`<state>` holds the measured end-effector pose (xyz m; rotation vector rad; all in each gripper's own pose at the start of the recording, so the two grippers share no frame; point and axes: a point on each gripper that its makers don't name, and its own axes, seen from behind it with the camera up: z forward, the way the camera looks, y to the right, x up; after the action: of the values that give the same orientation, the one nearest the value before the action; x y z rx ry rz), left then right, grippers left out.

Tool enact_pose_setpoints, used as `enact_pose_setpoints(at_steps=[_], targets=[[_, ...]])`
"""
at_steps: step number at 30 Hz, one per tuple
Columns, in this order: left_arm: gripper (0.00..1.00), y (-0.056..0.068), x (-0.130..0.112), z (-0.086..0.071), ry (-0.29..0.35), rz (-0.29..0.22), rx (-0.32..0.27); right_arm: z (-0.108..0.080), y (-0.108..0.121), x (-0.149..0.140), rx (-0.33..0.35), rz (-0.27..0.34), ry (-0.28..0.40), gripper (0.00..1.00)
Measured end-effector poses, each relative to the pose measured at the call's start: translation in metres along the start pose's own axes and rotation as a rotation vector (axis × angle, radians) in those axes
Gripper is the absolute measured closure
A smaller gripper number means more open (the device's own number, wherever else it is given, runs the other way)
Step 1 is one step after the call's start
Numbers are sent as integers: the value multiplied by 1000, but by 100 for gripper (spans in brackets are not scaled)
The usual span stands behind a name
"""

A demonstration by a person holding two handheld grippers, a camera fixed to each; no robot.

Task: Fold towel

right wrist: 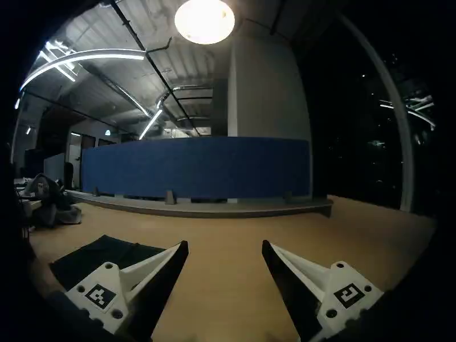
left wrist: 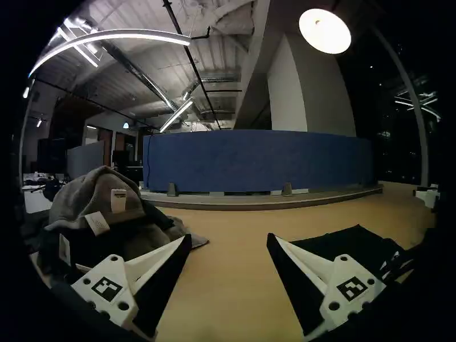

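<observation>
Both my grippers open wide and empty, low over the pale wooden table, with the dark towel lying flat on it.

My left gripper has its fingers spread far apart with bare tabletop between them. The towel lies to its right, partly hidden by the right finger, and a heap of grey and dark cloth with white tags sits on the table to its left. My right gripper is just as wide, nothing in it, and in the right gripper view the towel shows by its left finger. A long blue partition runs along the far edge of the table. Behind it stands a white column under a bright round lamp. Curved strip lights and ducts cross the ceiling, and dark windows close the right side.
</observation>
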<state>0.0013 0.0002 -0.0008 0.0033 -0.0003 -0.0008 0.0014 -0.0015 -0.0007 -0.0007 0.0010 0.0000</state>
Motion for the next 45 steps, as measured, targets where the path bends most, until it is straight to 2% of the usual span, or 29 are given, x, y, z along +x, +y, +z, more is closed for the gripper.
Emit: enact_pose_setpoints(at_steps=[5,9,14,23,29,35,38,41,45], targets=[[2,-1,0,1,-1,-13,5,-2,1,-2,-9,-2,-6,0],[2,-1,17,-2,13,-29,3,-5,1,15,-19,6,-2,0],[2,0,53,-4,24,-17,6,-10,-4,58,-7,21,37,0],[2,0,136,-10,21,3,18,-19,7,142,-34,32,50,0],[2,6,177,-13,7,4,12,-23,10,185,-42,24,36,0],[2,9,186,-14,-28,16,-4,-22,10,209,-44,19,35,0],[2,13,187,-14,-38,24,-22,-20,8,210,-30,14,20,0],[2,24,184,-14,-63,31,-71,-20,3,208,-10,-1,-7,0],[2,38,180,-16,-104,43,-143,-21,-11,205,57,-33,-40,0]])
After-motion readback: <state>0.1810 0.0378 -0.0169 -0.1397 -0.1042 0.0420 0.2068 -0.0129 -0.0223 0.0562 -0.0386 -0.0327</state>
